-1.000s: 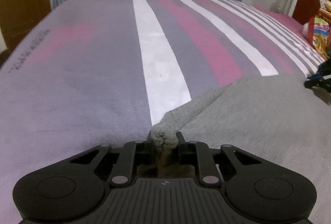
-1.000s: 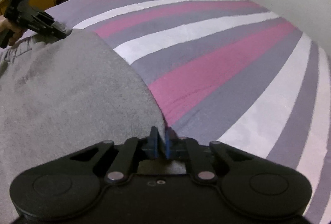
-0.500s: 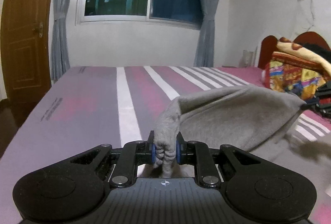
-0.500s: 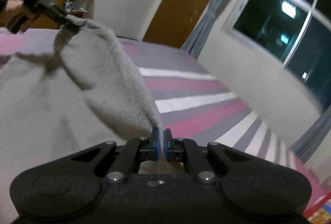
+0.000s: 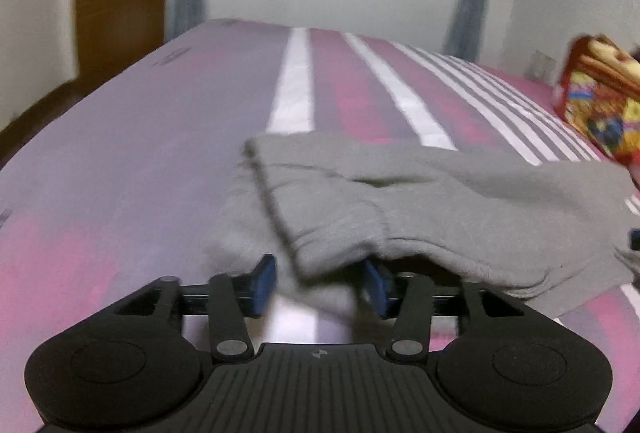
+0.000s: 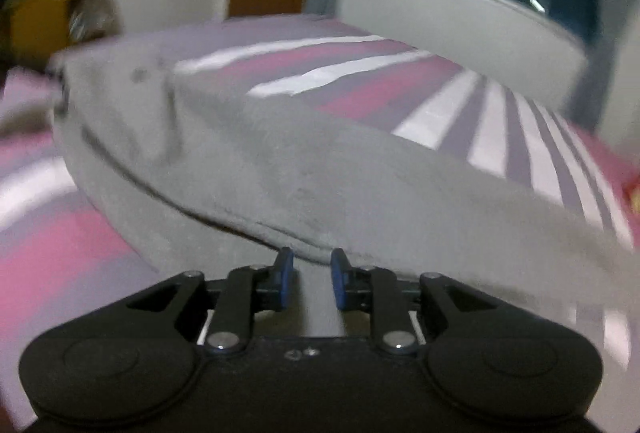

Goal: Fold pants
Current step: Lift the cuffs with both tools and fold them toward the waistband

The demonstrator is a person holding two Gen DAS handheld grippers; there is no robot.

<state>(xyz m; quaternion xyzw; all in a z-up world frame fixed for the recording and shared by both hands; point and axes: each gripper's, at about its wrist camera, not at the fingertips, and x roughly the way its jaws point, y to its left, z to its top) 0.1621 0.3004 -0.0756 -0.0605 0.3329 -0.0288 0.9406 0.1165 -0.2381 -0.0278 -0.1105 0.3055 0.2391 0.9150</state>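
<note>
Two layers of fleecy grey pants (image 5: 460,205); striped bedsheet (image 5: 296,89)

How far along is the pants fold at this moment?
One fold looks done: the grey pants lie doubled on the striped bed, an upper layer over a lower one. Nothing is in hand: the left hand-held gripper and right hand-held gripper are both open at the cloth's edge. Any further fold or smoothing remains.

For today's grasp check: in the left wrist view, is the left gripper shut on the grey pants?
No: the left gripper is open, and the grey pants lie loose on the bed.
</note>
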